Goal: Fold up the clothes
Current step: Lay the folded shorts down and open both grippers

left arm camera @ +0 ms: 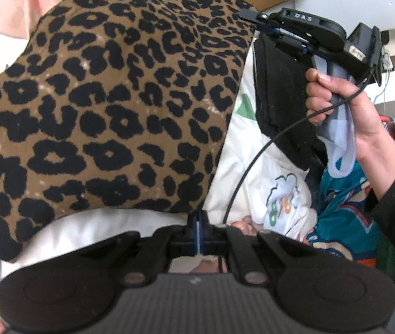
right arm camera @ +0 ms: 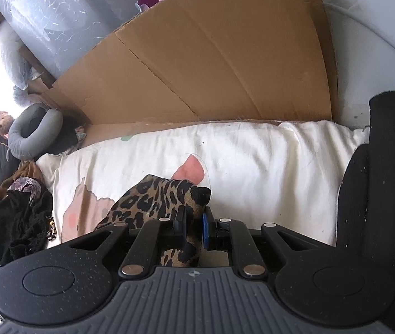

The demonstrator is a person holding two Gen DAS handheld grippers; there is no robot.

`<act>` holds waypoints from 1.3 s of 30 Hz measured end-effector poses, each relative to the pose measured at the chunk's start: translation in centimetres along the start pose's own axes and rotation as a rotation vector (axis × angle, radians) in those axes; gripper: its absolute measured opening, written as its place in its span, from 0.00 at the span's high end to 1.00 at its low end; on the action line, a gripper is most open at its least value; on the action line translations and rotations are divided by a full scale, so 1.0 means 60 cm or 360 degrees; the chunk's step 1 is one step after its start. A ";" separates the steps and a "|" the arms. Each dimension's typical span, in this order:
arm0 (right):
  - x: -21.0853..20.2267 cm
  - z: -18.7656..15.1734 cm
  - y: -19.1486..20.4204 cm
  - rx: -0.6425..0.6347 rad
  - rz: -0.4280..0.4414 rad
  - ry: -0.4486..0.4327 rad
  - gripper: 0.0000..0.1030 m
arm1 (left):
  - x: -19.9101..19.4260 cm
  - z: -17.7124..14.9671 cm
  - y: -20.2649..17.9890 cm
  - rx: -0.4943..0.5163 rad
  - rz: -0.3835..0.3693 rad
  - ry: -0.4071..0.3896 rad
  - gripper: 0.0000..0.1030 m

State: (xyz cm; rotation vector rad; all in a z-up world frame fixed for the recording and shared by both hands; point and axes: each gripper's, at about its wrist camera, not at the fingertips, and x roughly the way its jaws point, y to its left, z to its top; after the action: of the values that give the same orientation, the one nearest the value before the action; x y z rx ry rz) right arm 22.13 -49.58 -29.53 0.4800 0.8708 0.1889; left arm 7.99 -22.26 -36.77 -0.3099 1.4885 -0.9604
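Observation:
A leopard-print garment (left arm camera: 108, 97) hangs stretched above a white printed bedsheet (left arm camera: 239, 144), filling most of the left wrist view. My left gripper (left arm camera: 199, 224) is shut on its lower right corner. My right gripper (left arm camera: 274, 32) is seen from outside at the upper right, held by a hand (left arm camera: 333, 103), pinching the garment's far top corner. In the right wrist view, my right gripper (right arm camera: 194, 222) is shut on a bunched corner of the leopard-print garment (right arm camera: 158, 197), which trails down to the left over the sheet (right arm camera: 253, 153).
A black folded garment (right arm camera: 378, 194) lies at the right on the bed. A teal printed garment (left arm camera: 345, 208) and a white printed one (left arm camera: 283, 203) lie below the hand. Cardboard sheet (right arm camera: 211, 55) stands behind the bed. Dark clothes (right arm camera: 16, 217) and a grey neck pillow (right arm camera: 30, 136) sit at the left.

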 end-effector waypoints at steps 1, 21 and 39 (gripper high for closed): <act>-0.002 0.000 -0.002 0.0010 0.0001 -0.0001 0.90 | 0.003 0.002 -0.001 -0.0011 -0.0014 -0.0003 1.00; -0.044 -0.047 -0.025 0.0236 0.0089 0.0037 0.62 | -0.098 0.117 -0.040 0.0209 0.0123 -0.0353 0.55; -0.024 -0.142 -0.030 0.0456 0.0095 0.0178 0.56 | -0.081 0.282 -0.004 0.0303 0.0402 -0.0509 0.26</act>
State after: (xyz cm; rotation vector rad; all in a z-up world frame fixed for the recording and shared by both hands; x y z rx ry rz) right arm 14.57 -48.90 -34.06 0.7687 0.9990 0.1467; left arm 24.42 -25.33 -31.13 -0.1256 1.1055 -0.7998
